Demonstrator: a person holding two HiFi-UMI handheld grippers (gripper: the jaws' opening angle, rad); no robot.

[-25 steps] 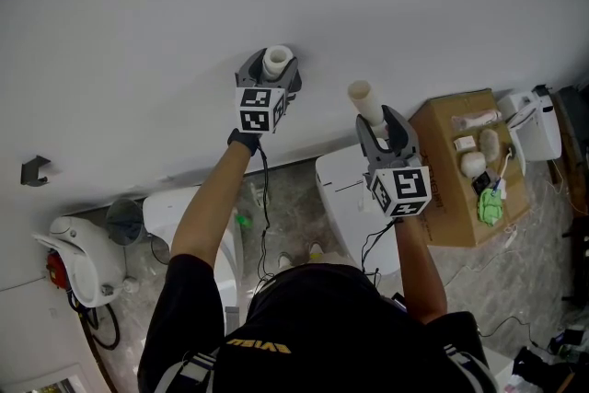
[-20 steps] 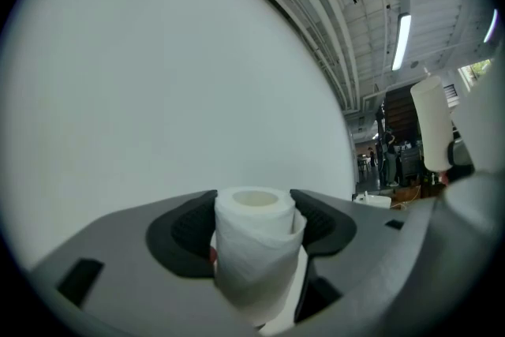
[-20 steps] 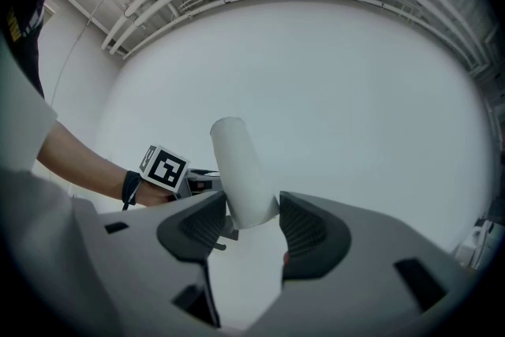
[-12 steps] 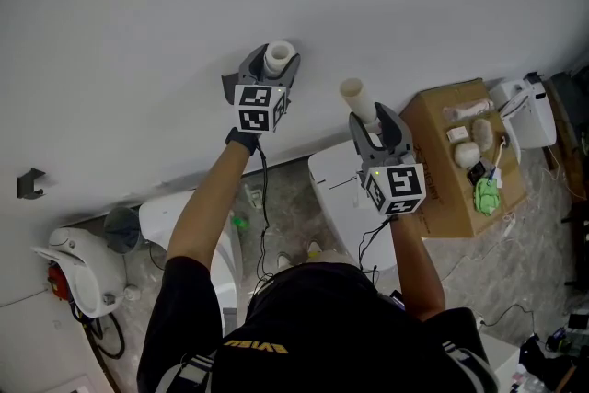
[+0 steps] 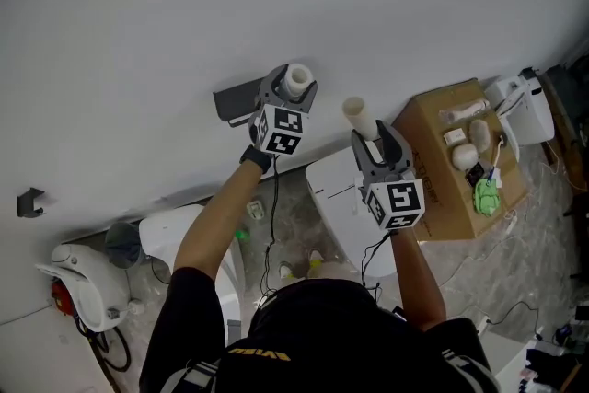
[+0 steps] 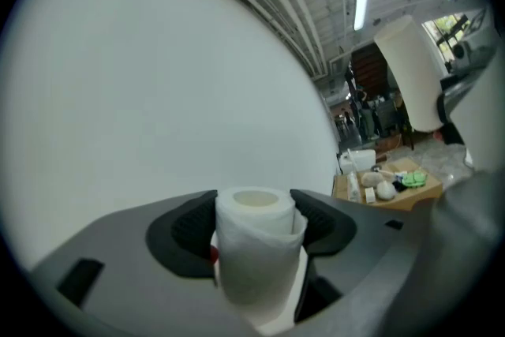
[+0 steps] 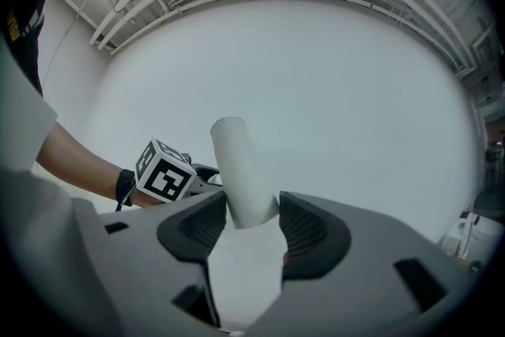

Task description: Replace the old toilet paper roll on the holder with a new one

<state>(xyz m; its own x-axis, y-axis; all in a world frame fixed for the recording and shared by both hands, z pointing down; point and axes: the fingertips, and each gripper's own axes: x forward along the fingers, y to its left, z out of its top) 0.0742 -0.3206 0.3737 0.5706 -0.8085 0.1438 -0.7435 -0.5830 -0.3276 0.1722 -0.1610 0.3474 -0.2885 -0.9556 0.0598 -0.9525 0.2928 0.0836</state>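
My left gripper point(image 5: 293, 87) is shut on a thin, nearly used-up toilet paper roll point(image 5: 297, 79), held close to the white wall. In the left gripper view the roll point(image 6: 252, 256) stands upright between the pads. Just left of it a dark grey holder bracket point(image 5: 234, 100) sticks out from the wall, with nothing on it. My right gripper point(image 5: 373, 132) is shut on a plain cream tube point(image 5: 360, 116), which points up toward the wall. In the right gripper view the tube point(image 7: 240, 174) leans left between the jaws, and the left gripper's marker cube point(image 7: 165, 172) shows beyond it.
Below stand a white toilet point(image 5: 339, 198) and a cardboard box point(image 5: 433, 170) with several small items on top. A white appliance point(image 5: 521, 102) sits beside the box. A small dark hook point(image 5: 30, 201) is on the wall at far left.
The left gripper has moved right along the wall with the roll and rolled a little, which uncovers the grey bracket. The right gripper has barely shifted.
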